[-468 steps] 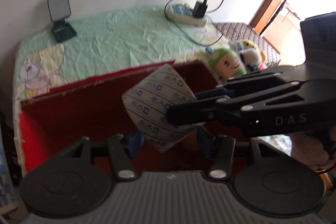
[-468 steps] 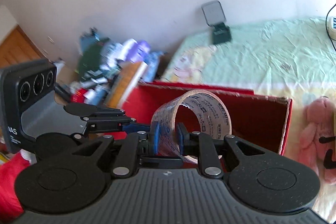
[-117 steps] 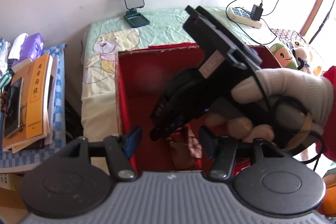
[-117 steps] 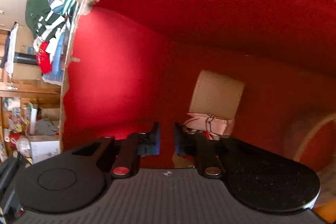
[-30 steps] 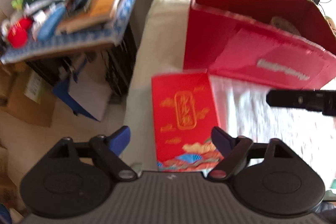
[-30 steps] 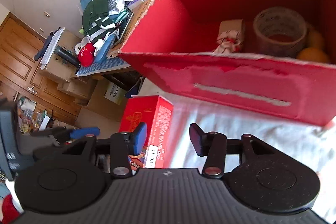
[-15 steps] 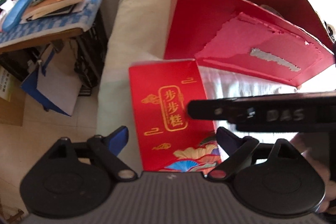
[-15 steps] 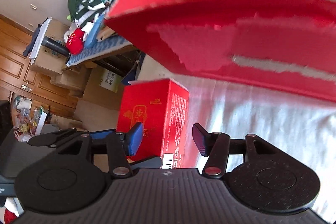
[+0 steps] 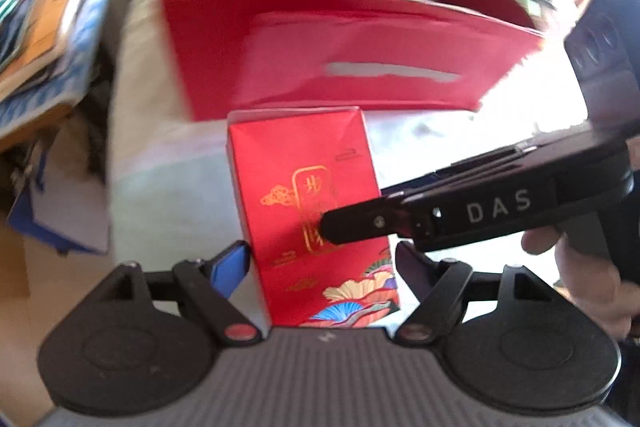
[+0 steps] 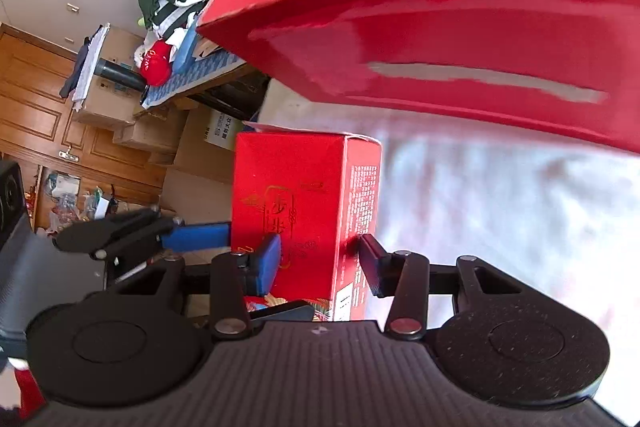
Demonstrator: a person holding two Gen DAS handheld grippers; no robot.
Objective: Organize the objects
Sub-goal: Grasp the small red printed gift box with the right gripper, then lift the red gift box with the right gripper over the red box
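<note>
Looks like the pick-up step: both grippers are bracketing the small glossy red carton with gold characters and a fan print (image 9: 308, 211), lying mid-frame just below the big open red cardboard box (image 9: 340, 39). Left gripper (image 9: 320, 263) sits wide around it, right gripper (image 10: 318, 259) likewise spread, neither clamped yet. Next I'd guess squeeze, lift, drop it in the box.

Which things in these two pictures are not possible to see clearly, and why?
- Big red box contents: both views, hidden behind its front wall and flap.
- Small red box: left wrist view, gold text partly covered by right gripper.
- Left gripper: right wrist view, contact with the box unclear.
- Side-table pile: left view, blurred.
</note>
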